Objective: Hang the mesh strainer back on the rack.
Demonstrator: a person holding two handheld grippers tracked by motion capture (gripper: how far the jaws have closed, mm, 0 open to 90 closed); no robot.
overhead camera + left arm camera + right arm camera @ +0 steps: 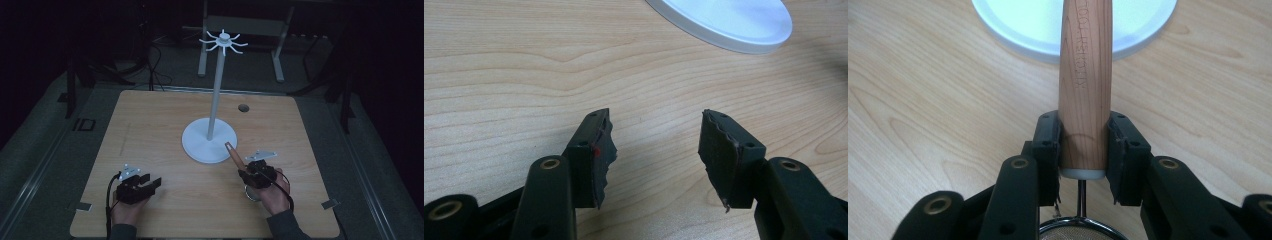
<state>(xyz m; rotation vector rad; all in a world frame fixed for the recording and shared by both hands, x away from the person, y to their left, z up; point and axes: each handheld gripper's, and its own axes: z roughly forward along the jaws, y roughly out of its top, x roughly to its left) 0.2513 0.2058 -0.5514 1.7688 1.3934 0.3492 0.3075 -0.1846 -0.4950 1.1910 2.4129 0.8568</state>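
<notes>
A white rack (215, 100) with a round base (209, 140) and hooked arms (223, 41) at its top stands mid-table. My right gripper (248, 170) is shut on the wooden handle (1085, 85) of a small strainer; the handle (234, 154) points toward the base (1048, 30), and the wire mesh bowl (1080, 231) hangs below the jaws near my hand (251, 192). My left gripper (151, 181) rests low at the front left of the table, open, with nothing between its fingertips (601, 145); bare wood lies under it.
The wooden table (150, 130) has a small round hole (243, 107) at the back right and tape marks near its front corners (330, 203). The rack base edge (734, 25) lies ahead of my left gripper. Metal stand legs (202, 55) rise beyond the table.
</notes>
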